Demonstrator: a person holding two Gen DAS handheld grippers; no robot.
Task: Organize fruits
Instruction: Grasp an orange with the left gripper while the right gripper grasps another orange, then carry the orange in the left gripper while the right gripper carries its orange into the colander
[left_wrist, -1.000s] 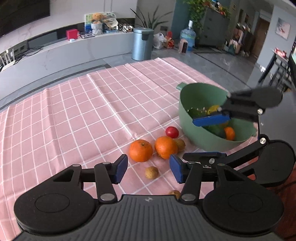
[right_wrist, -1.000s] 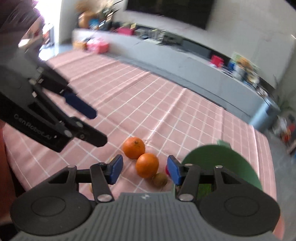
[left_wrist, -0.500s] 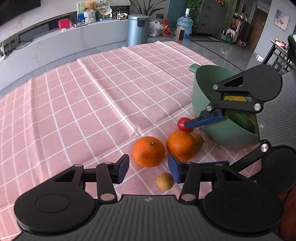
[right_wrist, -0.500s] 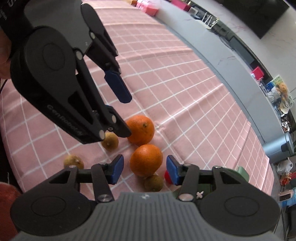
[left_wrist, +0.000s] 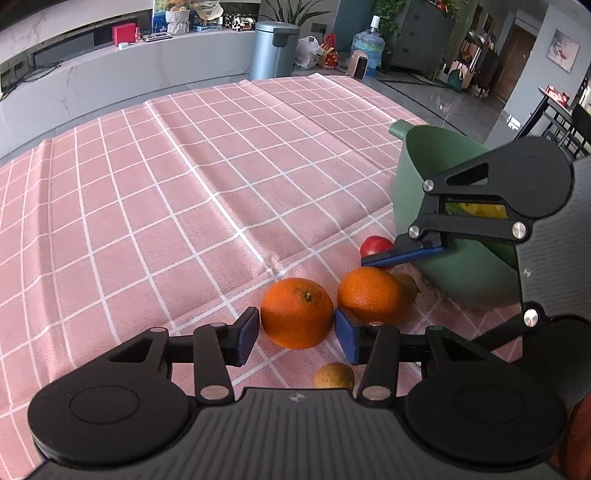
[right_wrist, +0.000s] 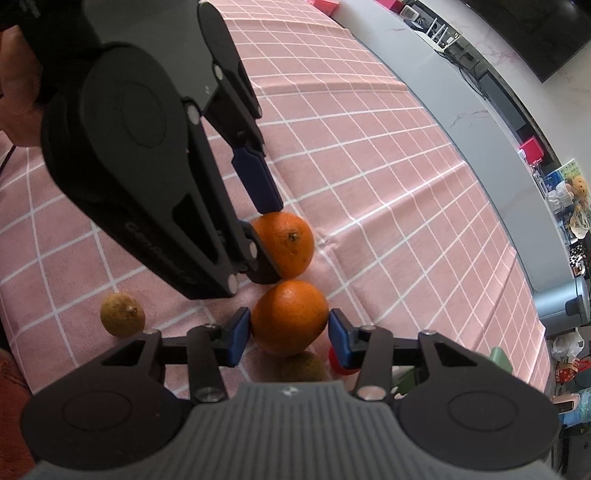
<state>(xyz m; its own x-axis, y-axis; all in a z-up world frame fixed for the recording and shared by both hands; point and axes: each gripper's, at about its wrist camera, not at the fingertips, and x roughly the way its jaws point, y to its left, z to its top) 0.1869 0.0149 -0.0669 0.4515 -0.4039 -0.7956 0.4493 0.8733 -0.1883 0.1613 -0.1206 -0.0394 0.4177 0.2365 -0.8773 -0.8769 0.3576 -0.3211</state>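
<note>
Two oranges lie side by side on the pink checked cloth. My left gripper (left_wrist: 295, 339) has its jaws closing on the left orange (left_wrist: 295, 312), both blue pads touching its sides. In the right wrist view my right gripper (right_wrist: 289, 339) is also closing, its pads against the other orange (right_wrist: 290, 315), with the left gripper (right_wrist: 271, 240) on the left orange (right_wrist: 286, 243) just behind. A red fruit (left_wrist: 375, 245) and a small brown fruit (left_wrist: 408, 286) lie beside the green bowl (left_wrist: 406, 177). Another brown fruit (left_wrist: 334, 374) lies under my left gripper.
The green bowl holds yellow and green produce, mostly hidden by the right gripper (left_wrist: 402, 254). One more small brown fruit (right_wrist: 122, 314) lies near the table's front edge. A person's hand (right_wrist: 14, 92) holds the left gripper. Open cloth stretches beyond the oranges.
Both grippers have come down onto the oranges and their jaws have narrowed around them. The right gripper has rolled and now looks more steeply down at the cloth.
</note>
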